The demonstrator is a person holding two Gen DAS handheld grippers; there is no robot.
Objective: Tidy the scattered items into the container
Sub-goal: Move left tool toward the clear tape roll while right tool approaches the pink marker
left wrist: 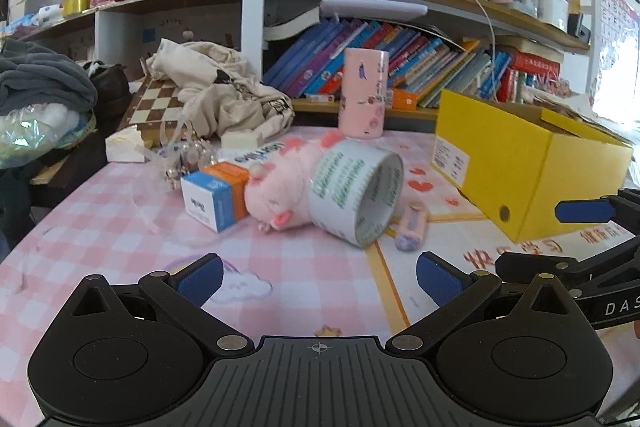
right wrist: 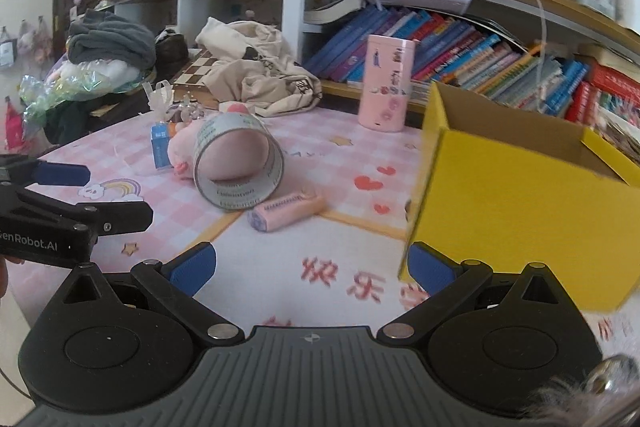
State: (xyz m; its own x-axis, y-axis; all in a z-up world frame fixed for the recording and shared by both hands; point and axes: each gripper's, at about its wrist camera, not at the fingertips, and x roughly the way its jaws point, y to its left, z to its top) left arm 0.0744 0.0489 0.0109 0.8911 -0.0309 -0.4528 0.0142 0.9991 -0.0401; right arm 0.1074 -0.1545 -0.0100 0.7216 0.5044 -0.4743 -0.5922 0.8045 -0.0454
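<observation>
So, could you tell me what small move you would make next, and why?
Probably ease the left claw forward toward the tape roll. Both claws are open and hold nothing, and the roll lies on its side straight ahead, against the pink plush toy. The right claw sits beside the yellow box, whose top is open to receive items.

The box (left wrist: 520, 163) was smooth yellow cardboard, the pig (left wrist: 276, 195) soft and fuzzy, the tape (left wrist: 352, 187) shiny plastic.
</observation>
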